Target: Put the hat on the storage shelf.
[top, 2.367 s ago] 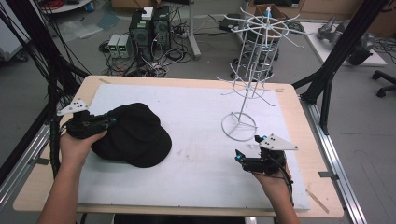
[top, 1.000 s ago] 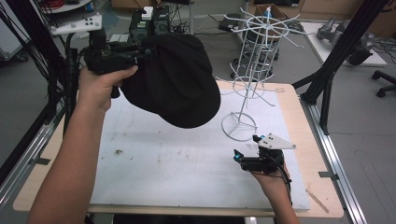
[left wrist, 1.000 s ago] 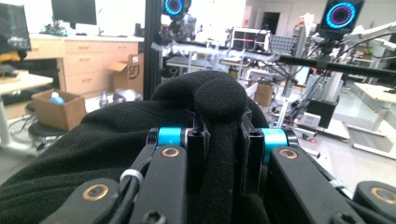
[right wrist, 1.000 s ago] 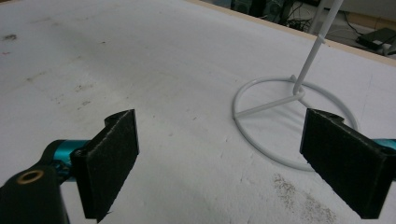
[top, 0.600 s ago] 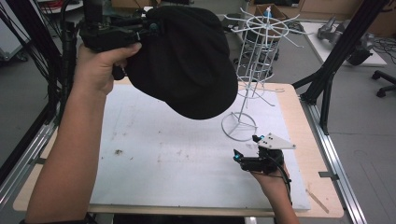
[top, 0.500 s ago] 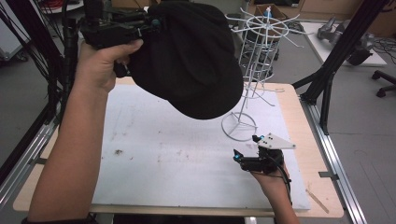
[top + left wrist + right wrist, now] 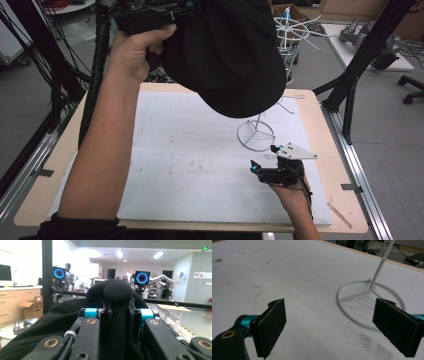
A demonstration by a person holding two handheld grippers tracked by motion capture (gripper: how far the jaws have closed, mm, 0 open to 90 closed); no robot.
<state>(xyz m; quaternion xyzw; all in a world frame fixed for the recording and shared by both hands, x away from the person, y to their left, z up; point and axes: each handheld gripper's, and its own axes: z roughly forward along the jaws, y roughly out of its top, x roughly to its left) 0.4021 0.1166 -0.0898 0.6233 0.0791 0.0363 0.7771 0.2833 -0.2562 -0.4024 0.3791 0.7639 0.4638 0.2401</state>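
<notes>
A black cap hangs high above the table's far middle, in front of the white wire rack's top. My left gripper is shut on a fold of the cap's fabric, which bulges up between the jaws of the left gripper. The rack's ring base stands on the white mat. My right gripper rests open near the front right, just in front of that base. The right gripper has nothing between its pads, and the ring base lies just beyond them.
The wooden table edge borders the mat on the right. Black frame struts stand off the table's far right corner, and a cable bundle hangs beside my left forearm.
My left gripper has lifted the cap off the table's left side and carried it up and rightward, closer to the rack. The right gripper has not moved.
</notes>
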